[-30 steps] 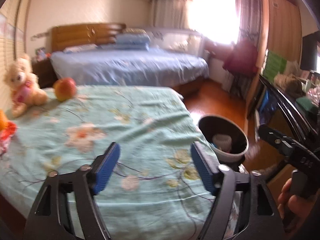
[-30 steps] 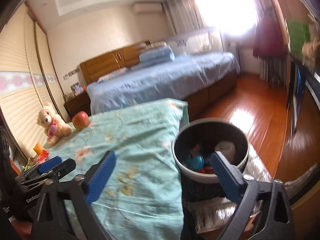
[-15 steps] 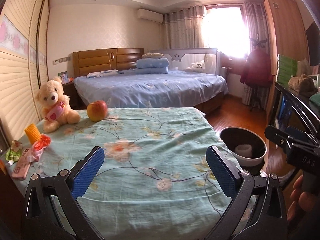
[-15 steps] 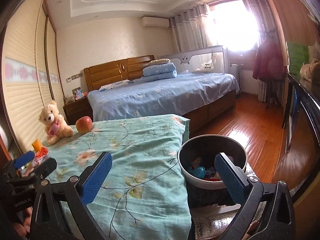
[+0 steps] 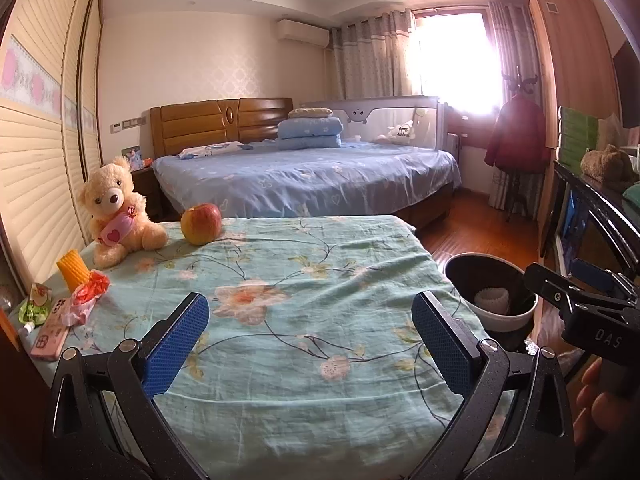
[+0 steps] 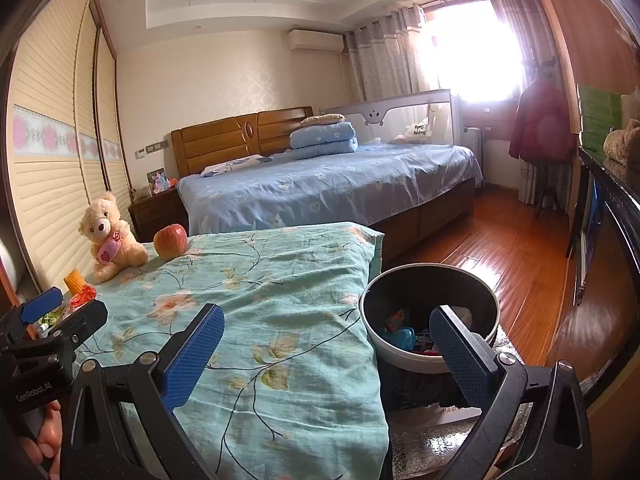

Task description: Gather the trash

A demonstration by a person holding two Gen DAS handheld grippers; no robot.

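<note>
With both our left gripper (image 5: 310, 344) and right gripper (image 6: 326, 354) spread wide and empty, we should approach the crumpled red wrapper (image 5: 84, 298) at the floral sheet's (image 5: 304, 280) left edge low, clearing the phone (image 5: 50, 330), then carry it to the bin (image 6: 430, 280).

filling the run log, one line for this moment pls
left gripper open, empty | right gripper open, empty | trash bin beside bed | wrappers uncollected

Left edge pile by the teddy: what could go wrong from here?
1. The pink phone lies touching the red wrapper; a grab there may take the phone too.
2. The apple and teddy bear could be mistaken for trash.
3. The bin sits off the bed's right side, so a long carry risks drops.
</note>
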